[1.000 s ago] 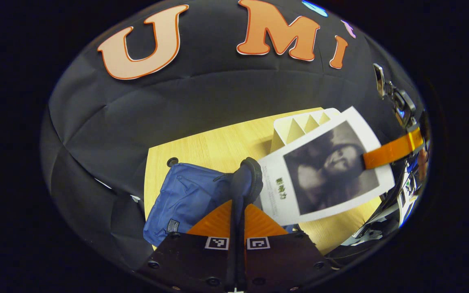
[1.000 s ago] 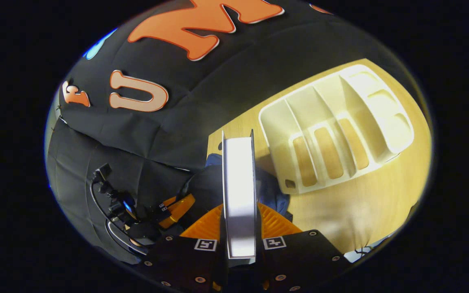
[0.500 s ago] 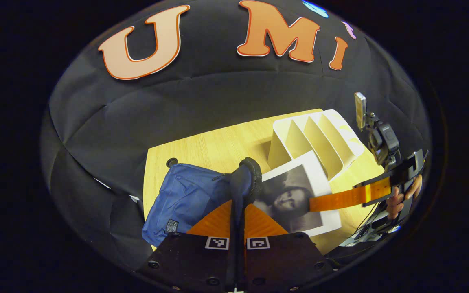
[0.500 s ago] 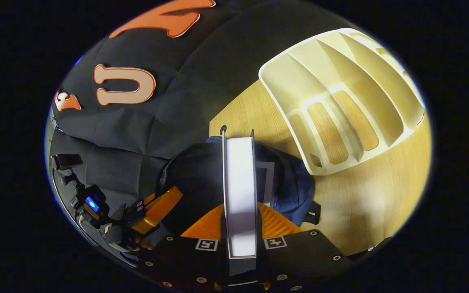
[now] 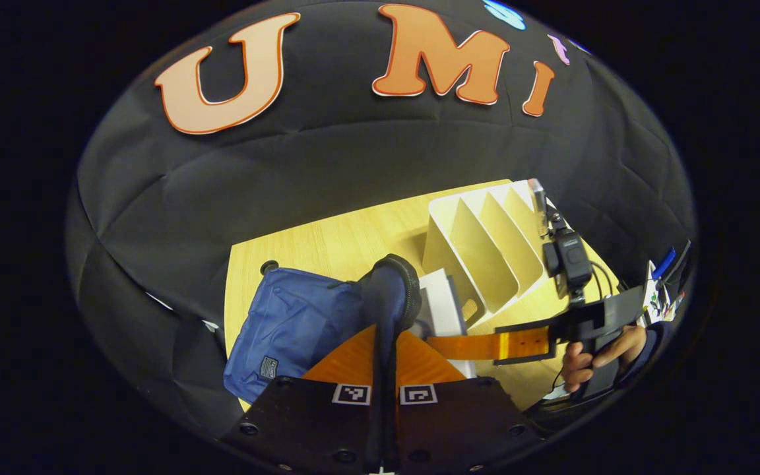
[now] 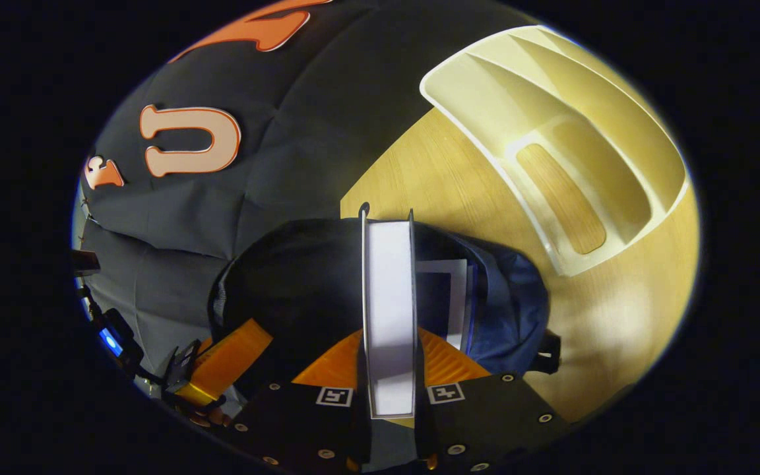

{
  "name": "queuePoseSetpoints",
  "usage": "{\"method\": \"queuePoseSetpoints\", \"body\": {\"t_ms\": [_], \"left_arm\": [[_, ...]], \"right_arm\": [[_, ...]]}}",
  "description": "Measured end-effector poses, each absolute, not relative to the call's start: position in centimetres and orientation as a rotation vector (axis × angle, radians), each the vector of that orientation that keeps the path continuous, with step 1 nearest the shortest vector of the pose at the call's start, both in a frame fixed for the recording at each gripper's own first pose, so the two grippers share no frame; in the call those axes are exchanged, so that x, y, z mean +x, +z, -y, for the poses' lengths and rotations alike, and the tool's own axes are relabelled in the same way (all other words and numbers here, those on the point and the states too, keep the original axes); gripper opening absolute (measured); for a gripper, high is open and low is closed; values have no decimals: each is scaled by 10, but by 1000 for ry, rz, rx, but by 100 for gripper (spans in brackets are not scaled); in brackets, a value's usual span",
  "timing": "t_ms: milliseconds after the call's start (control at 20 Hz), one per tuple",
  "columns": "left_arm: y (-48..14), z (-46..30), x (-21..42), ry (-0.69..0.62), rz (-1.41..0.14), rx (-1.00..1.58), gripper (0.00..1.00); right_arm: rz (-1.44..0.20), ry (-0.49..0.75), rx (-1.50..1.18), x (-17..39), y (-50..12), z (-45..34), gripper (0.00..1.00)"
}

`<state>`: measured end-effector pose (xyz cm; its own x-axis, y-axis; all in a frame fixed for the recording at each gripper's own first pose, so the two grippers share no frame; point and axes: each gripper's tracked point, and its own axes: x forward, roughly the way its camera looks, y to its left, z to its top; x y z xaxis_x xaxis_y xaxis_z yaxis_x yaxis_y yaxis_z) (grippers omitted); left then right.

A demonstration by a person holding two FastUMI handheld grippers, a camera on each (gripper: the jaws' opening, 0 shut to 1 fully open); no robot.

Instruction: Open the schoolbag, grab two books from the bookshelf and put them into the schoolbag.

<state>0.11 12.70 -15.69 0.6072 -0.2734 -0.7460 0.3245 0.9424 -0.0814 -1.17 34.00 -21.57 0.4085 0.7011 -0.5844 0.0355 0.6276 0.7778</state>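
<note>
right hand-held gripper (image 6: 390, 369) grasping book (image 6: 388, 310), edge-on, pointing into schoolbag (image 6: 512, 310); left hand-held gripper (image 5: 385, 359) clenched on bag rim.

Schoolbag (image 5: 287, 326) on table (image 5: 334, 241), left of bookshelf (image 5: 485, 244); book (image 6: 388, 310) over bag mouth.

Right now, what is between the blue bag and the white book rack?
In the left gripper view, the book held by the right gripper stands between the bag and the rack.

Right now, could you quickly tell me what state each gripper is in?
Left gripper: shut on the schoolbag's opening edge, holding it open.
Right gripper: shut on a book, above the open schoolbag.
</note>
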Motion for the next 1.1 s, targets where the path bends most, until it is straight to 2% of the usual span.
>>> {"method": "queuePoseSetpoints", "body": {"t_ms": [350, 400, 450, 500, 600, 700, 800, 850, 950, 1100], "left_arm": [[-151, -117, -8, -376, -850, 83, 2], [-150, -116, -7, -375, -848, 87, 2], [-148, -117, -8, -374, -848, 90, 2], [-149, -118, -9, -373, -846, 94, 2], [-152, -127, -9, -358, -855, 92, 2], [-156, -129, -9, -351, -862, 71, 2], [-156, -129, -9, -345, -857, 68, 2], [-155, -129, -8, -342, -858, 72, 2], [-155, -128, -7, -342, -856, 70, 2], [-161, -126, -9, -346, -864, 66, 2]], "right_arm": [[-1050, 514, 832, 0, -242, -383, 27], [-1049, 513, 836, 1, -246, -391, 17], [-1046, 513, 837, 4, -251, -396, 28], [-1056, 505, 828, 5, -257, -403, 28], [-1149, 422, 666, -2, -285, -398, 36], [-1107, 431, 505, -4, -288, -382, 41], [-1078, 420, 464, 0, -274, -377, 82], [-1072, 404, 449, 3, -269, -369, 91], [-1022, 363, 407, 14, -258, -348, 98], [-952, 298, 340, 26, -236, -309, 97]]}}
